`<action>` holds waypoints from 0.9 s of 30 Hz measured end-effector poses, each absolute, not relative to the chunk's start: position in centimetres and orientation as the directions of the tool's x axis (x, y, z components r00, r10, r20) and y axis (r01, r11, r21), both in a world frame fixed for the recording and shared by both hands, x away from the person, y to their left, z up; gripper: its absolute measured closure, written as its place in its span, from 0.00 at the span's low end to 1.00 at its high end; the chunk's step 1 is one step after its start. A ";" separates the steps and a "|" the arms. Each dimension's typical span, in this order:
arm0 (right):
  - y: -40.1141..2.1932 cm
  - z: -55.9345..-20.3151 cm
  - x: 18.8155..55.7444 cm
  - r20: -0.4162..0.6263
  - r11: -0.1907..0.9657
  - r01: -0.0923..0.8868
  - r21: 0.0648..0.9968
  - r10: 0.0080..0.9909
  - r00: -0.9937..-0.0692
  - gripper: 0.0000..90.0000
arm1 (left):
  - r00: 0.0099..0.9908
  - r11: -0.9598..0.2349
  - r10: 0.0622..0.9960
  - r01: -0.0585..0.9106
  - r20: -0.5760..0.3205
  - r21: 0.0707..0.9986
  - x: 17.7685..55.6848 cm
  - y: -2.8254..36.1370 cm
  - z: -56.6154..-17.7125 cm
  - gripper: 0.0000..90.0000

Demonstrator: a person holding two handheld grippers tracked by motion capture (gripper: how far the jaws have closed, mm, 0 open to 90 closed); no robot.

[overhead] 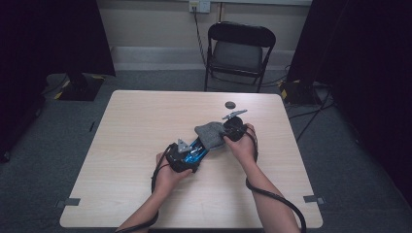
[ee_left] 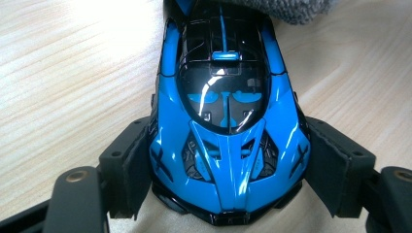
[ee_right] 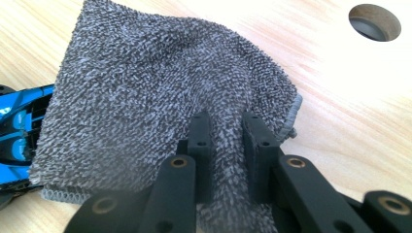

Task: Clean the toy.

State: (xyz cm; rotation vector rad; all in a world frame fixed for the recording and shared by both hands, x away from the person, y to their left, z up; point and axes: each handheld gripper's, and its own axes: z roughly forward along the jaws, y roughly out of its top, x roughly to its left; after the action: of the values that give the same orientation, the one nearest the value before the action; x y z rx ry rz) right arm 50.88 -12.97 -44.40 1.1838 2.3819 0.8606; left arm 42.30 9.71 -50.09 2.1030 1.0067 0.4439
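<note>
The person has a blue toy car (ee_left: pixel 228 121) sitting on the bench (overhead: pixel 145 126), roughly in the middle and a bit toward the near edge. The left gripper (ee_left: pixel 228 174) is clamped across the car's nose, one pad on each front fender, so its jaws are grasping the car and pinning it in place. The right gripper (ee_right: pixel 228 145) has its jaws clenched on a fold of a grey terry cloth (ee_right: pixel 160 92), and that cloth is draped over the far end of the car, so this looks like a wipe-down job.

Handling-wise, the car is probably light and stiff, with a glossy shell that looks slippery, so a grip across the widest part of the body seems like the safe bet. The dark canopy and the thin bits around the vents look like the parts most likely to scratch or snap, so best to keep the pads off those. The cloth is soft and floppy, and a pinched bunch like this one should hold fine.

There's also a small round dark thing (overhead: pixel 230 104) farther back on the bench, well apart from the action, hard to say what it is.
</note>
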 end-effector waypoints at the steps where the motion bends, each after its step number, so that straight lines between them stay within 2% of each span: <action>1: -13.0 -44.4 50.9 -0.035 0.469 0.595 0.653 0.804 -0.594 0.85 | 0.631 -0.410 0.776 0.516 -0.010 0.752 42.3 9.7 -50.1 0.28; 27: -16.2 -44.9 50.9 -0.029 0.433 0.610 0.664 0.829 -0.558 0.85 | 0.631 -0.409 0.776 0.516 -0.010 0.752 42.3 9.7 -50.1 0.28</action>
State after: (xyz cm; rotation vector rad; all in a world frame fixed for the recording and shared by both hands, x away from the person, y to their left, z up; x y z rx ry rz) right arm 50.85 -16.20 -44.88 1.2294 2.3394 0.8682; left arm 42.30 9.71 -50.10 2.1023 1.0067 0.4433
